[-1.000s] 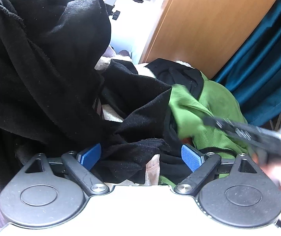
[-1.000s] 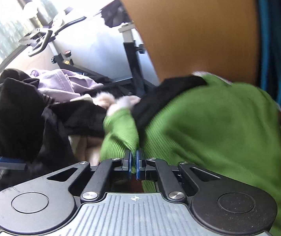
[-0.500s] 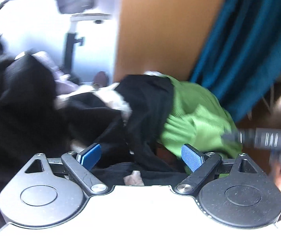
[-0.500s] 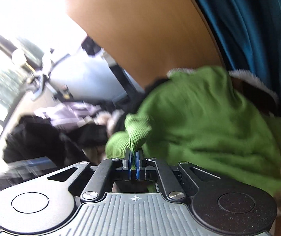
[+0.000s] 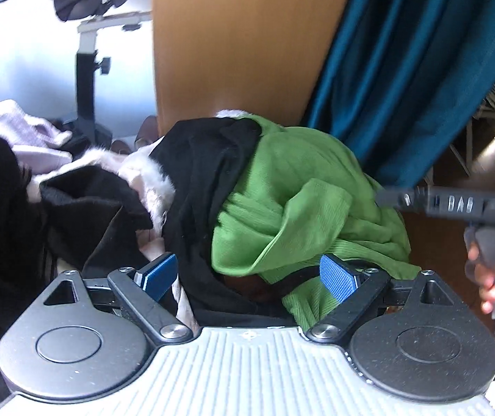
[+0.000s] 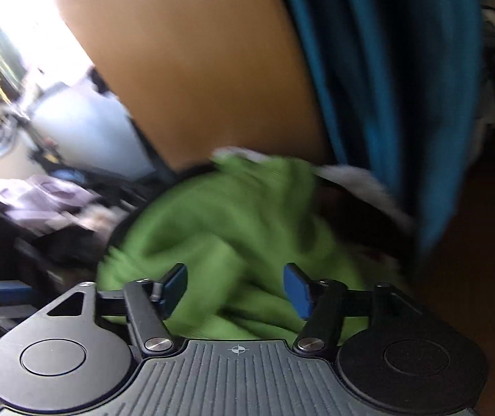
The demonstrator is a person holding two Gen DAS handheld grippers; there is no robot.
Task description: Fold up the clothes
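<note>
Both jaws stand apart, gripping nothing. My right gripper (image 6: 235, 286) hangs just over the green sweater (image 5: 303, 208), heaped at the pile's right end beside black clothes (image 5: 206, 173). My left gripper (image 5: 247, 274) faces its near-left edge; I judge the right nearer.

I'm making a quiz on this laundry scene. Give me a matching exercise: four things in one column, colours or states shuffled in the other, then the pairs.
Things:
1. sweater
2. curtain
3. left hand-held gripper
4. garment beside the sweater

Colours or states:
A. black
B. open
C. green
D. teal

Pairs: 1-C, 2-D, 3-B, 4-A
</note>
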